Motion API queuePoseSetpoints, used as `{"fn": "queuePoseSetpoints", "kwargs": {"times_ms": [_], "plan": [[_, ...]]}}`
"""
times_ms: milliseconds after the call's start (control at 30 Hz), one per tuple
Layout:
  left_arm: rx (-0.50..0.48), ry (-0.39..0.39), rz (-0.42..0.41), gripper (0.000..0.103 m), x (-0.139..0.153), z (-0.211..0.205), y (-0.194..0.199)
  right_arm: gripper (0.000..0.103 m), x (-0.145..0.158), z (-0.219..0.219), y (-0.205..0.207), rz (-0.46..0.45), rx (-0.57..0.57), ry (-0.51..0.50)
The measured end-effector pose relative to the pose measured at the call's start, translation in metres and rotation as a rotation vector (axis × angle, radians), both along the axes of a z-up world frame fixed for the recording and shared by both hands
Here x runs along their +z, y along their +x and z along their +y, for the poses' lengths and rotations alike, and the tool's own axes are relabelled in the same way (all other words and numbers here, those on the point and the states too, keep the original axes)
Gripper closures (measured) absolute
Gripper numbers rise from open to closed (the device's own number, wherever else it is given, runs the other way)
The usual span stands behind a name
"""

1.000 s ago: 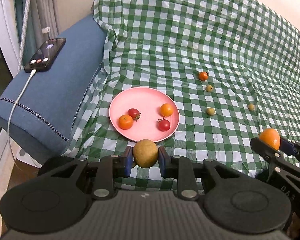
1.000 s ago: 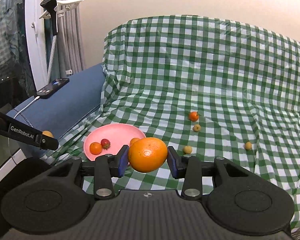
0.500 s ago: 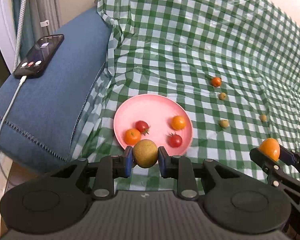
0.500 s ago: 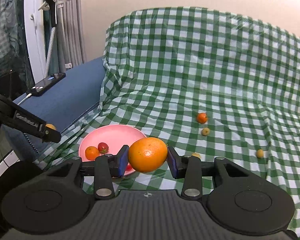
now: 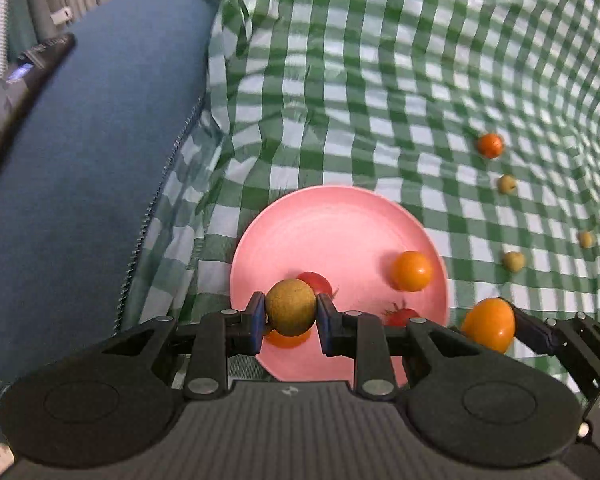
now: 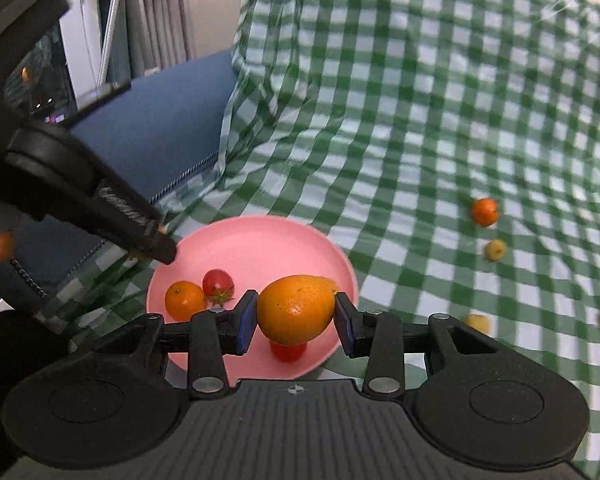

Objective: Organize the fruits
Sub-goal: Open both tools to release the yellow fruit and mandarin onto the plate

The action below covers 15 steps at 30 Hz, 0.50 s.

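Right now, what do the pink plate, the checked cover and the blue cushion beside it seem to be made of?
Pink plate: likely plastic or melamine, judging by its smooth, even matte colour and thin rim.
Checked cover: probably thin plastic sheeting or coated cloth; it creases softly and shows a faint sheen.
Blue cushion: woven fabric, matte, with a stitched or zipped seam along its edge.
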<state>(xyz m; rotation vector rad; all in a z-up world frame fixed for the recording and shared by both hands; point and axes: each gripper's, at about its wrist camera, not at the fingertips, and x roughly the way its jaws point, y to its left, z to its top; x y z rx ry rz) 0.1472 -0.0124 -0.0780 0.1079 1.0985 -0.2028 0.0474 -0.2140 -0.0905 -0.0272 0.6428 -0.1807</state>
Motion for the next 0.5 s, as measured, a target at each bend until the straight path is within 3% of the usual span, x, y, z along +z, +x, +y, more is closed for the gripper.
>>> {"fn": "queuePoseSetpoints", "kwargs": {"times_ms": [200,367,400,433,467,500], "plan": [[-0.022,0.014,0.054,0.074,-0.034,-0.008,0.026,0.061,-0.028,0.0,0.029,0.069,0.033,0.004],[-0.055,0.02,0.03,0.073,-0.047,-0.016,0.04,0.061,-0.045,0.0,0.042,0.106,0.059,-0.014],[-0.068,0.036,0.02,0.067,-0.047,-0.02,0.041,0.06,-0.047,0.0,0.045,0.112,0.064,-0.022],[-0.079,0.047,0.01,0.047,-0.047,-0.022,0.043,0.058,-0.047,-0.001,0.047,0.109,0.063,-0.026],[-0.085,0.058,0.002,0.032,-0.047,-0.024,0.044,0.045,-0.046,-0.001,0.048,0.105,0.056,-0.026],[-0.08,0.068,-0.005,0.006,-0.045,-0.026,0.044,0.033,-0.044,-0.002,0.049,0.098,0.046,-0.024]]}}
